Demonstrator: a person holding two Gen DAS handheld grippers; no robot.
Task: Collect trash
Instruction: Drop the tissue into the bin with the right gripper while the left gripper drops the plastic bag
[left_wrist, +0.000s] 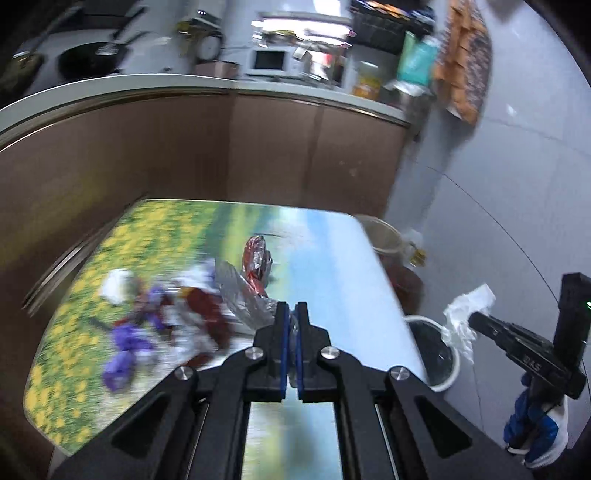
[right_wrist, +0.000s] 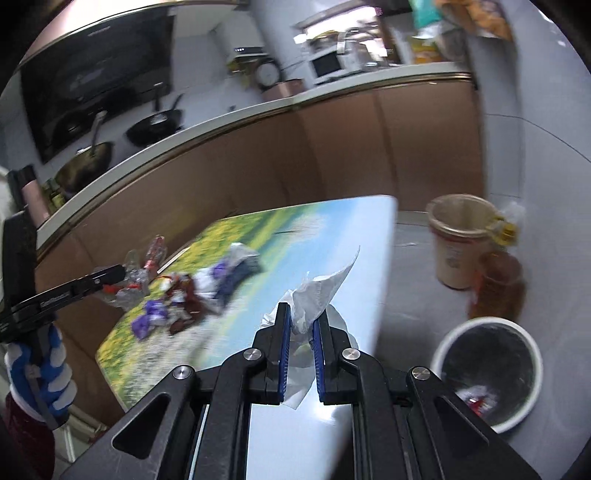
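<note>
- Pinching a crinkled foil wrapper (left_wrist: 255, 295), my left gripper (left_wrist: 291, 314) has its jaws nearly together above the flower-print table (left_wrist: 332, 251).
- My right gripper (right_wrist: 301, 325) clamps a white tissue (right_wrist: 314, 291) just beside the table edge.
- More wrappers (right_wrist: 177, 299) lie heaped on the table.
- A white trash bin (right_wrist: 487, 373) stands on the floor, near the table.

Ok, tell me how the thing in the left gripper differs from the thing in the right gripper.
The left gripper pinches a crinkled foil wrapper, silver and red; the right gripper holds a white tissue. The wrapper is shiny, while the tissue is matte and soft. The wrapper hangs over the table; the tissue sticks up past the fingertips. Both are crumpled trash, clamped between blue pads.
</note>
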